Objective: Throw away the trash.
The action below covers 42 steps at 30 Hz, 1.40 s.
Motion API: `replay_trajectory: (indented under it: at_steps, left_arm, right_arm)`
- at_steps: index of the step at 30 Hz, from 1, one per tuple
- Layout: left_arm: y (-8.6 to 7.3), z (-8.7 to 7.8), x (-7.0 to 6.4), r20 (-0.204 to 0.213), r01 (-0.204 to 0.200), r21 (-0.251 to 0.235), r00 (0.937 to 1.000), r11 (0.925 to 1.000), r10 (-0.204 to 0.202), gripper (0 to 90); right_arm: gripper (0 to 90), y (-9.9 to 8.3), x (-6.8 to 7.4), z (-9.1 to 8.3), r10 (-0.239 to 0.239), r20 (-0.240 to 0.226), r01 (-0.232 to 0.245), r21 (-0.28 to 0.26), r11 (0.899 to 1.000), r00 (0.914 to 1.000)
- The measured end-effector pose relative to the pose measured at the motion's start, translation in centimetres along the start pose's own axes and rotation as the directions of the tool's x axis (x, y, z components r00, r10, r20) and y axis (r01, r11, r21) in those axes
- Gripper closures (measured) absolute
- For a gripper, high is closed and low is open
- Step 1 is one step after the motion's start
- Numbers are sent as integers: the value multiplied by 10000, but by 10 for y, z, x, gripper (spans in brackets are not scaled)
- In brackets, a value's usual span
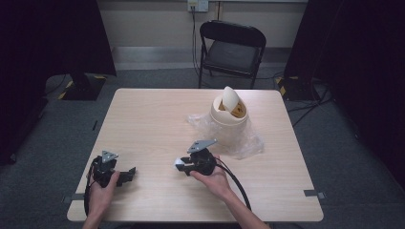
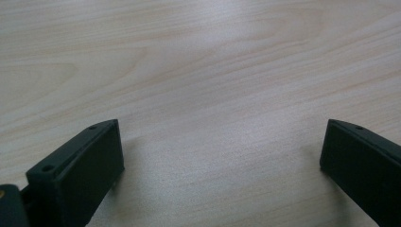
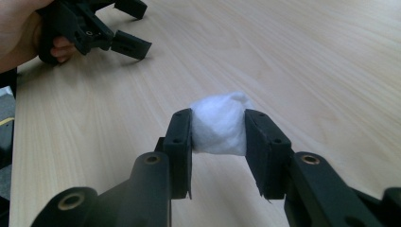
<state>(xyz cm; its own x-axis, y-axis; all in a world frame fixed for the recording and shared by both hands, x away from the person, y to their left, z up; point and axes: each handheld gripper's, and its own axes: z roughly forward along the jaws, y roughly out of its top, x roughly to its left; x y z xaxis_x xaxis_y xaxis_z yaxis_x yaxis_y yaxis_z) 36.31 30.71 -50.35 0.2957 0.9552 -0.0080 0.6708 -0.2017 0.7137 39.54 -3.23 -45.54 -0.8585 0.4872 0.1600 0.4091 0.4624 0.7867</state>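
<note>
Right gripper (image 3: 218, 130) is clamped on a white cotton ball (image 3: 219, 124), one jaw pressing each side of it. In the high view that gripper (image 1: 180, 165) sits just below centre frame, cotton ball (image 1: 178, 163) at its left tip, low over the table (image 1: 143, 124); can't tell if the ball touches the wood.

Left gripper (image 1: 130, 175) is in the lower left of the high view, jaws spread wide with nothing between them. Its own view shows both jaws far apart at the lower corners of the frame, over bare wood grain. In the right gripper view it appears upper left (image 3: 125, 28), with fingers (image 3: 62, 47) wrapped round the body. The two grippers are well apart.

Surface: light wood-grain tabletop, rounded corners, matte with a soft glare patch. Right of centre, towards the far edge, a cream bin (image 1: 229, 119) with a swing lid (image 1: 230, 98) tilted up stands on a crumpled clear plastic bag (image 1: 246, 140). Bin is up and to the right of the right gripper, apart from it.

Room: grey carpet floor (image 1: 57, 138), black folding chair (image 1: 232, 47) behind the table at top centre, wall socket (image 1: 198, 5) with a cable hanging at the top edge, black curtains (image 1: 52, 38) on both sides. Tape strips (image 1: 314, 193) on the floor by the table's near corners.
</note>
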Motion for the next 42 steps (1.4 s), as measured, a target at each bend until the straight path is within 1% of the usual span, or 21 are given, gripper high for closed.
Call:
replay_trajectory:
  at_steps: [6, 18, 22, 25, 28, 35, 40, 42]
  left_arm:
    - [0, 0, 0, -2, 1, 0, 10000, 10000, -1, 0]
    - [0, 0, 0, -1, -4, 2, 10000, 10000, 4, 0]
    - [0, 0, 0, -2, -16, 9, 10000, 10000, 16, 0]
    - [0, 0, 0, -1, 0, 0, 10000, 10000, 0, 0]
    - [0, 0, 0, -1, -13, 12, 10000, 10000, 13, 0]
    - [0, 0, 0, 3, 2, -1, 10000, 10000, -2, 0]
    - [0, 0, 0, -1, -1, 1, 10000, 10000, 1, 0]
    - [0, 0, 0, 1, -13, 11, 10000, 10000, 13, 0]
  right_arm:
    - [639, 0, -8, -14, 17, 249, -15, -71, 10000, 9997]
    - [639, -5, -22, -52, 391, 755, -353, -516, 9980, 9964]
    - [638, -4, -28, -67, 491, 989, -425, -680, 9968, 9939]
    - [638, -2, -33, -81, 643, 1133, -529, -1008, 9935, 9915]
    - [638, -2, -38, -92, 728, 1264, -577, -1190, 9912, 9893]
    - [638, 5, -48, -118, 830, 1636, -590, -1463, 9875, 9830]
    - [638, 9, -58, -132, 867, 1896, -573, -1557, 9861, 9780]
    - [638, 10, -64, -138, 1083, 1868, -748, -1780, 9812, 9764]
